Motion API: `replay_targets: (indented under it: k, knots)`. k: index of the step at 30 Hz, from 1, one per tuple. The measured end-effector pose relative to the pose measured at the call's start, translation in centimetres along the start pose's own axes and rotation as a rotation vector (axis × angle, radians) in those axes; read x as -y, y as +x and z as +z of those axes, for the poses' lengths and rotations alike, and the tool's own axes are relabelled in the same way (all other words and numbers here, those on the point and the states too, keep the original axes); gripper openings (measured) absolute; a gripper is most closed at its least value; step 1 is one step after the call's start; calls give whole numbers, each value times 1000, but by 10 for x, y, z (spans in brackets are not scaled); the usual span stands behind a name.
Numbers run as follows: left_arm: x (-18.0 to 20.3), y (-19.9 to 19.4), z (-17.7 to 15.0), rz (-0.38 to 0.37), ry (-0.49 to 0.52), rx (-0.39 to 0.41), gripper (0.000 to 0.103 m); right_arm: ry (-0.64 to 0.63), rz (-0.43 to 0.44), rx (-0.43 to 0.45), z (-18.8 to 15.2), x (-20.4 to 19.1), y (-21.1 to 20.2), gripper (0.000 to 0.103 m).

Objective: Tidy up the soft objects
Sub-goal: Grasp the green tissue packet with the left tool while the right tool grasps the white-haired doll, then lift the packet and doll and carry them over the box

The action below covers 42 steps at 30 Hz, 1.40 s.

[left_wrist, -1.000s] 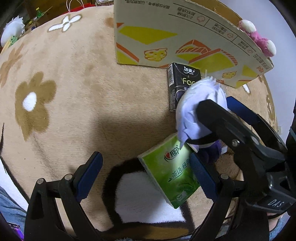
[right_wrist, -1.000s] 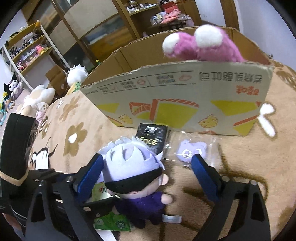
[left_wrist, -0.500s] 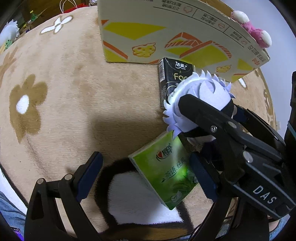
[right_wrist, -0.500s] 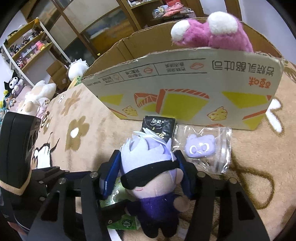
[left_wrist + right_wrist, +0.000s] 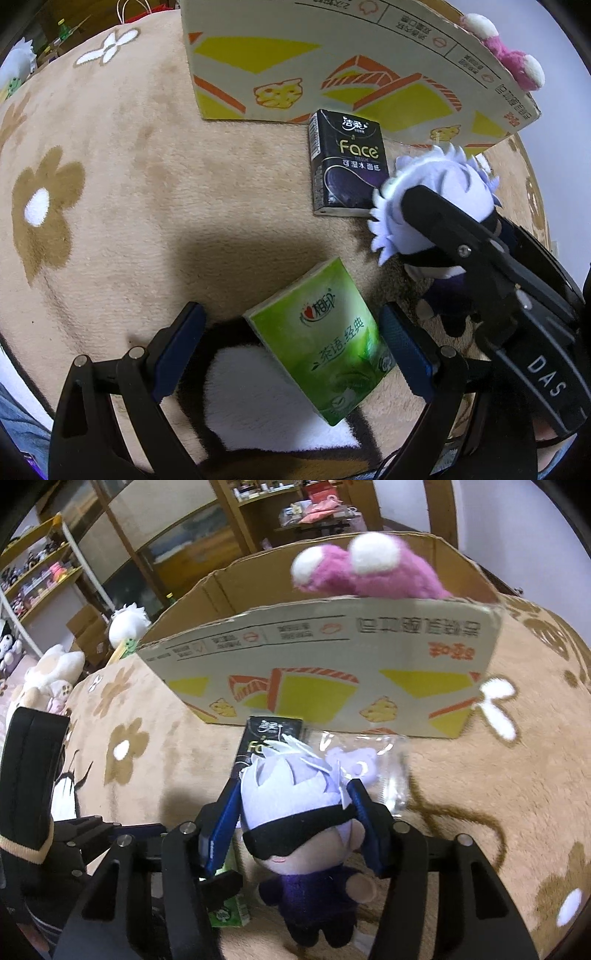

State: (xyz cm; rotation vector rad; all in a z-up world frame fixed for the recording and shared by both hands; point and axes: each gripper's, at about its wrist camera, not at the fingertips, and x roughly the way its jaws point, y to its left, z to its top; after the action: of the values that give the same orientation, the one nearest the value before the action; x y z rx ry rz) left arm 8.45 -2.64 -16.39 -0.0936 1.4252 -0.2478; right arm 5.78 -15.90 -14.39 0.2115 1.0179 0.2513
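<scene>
My right gripper [image 5: 295, 812] is shut on the head of a small plush doll [image 5: 295, 805] with pale lilac hair, a black blindfold and a purple body, held just above the carpet. The doll also shows in the left wrist view [image 5: 432, 206], clamped by the right gripper's black arm. My left gripper [image 5: 291, 339] is open, its blue pads either side of a green tissue pack [image 5: 325, 343] lying on the carpet. A black tissue pack [image 5: 347, 162] lies in front of the cardboard box [image 5: 332, 657]. A pink plush [image 5: 365, 572] sticks out of the box.
A clear bag with a small lilac toy [image 5: 362, 764] lies right of the black pack. The beige flower carpet [image 5: 110, 184] covers the surface. Other plush toys [image 5: 48, 672] and shelves [image 5: 37, 572] stand at the far left.
My right gripper closed on the doll's head and lifted it slightly toward the box. The left gripper stayed open over the green pack.
</scene>
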Motion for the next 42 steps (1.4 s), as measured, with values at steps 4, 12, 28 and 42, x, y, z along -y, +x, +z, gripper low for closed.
replay_targets:
  k: [4,12,28,42]
  knots:
    - [1,3,1,2,-7,0,94,19,-6,-2,-1,7,-1,61]
    - [14,11,-1,29,-3,-30,94,10,-36,-1,-3,8,-3,61]
    - [51,13,-30,146,127,-23,53,-7,-57,4,-9,8,-7,60]
    - [58,-21,-49,146,159,167,52,2,-115,138,-15,8,-50,57]
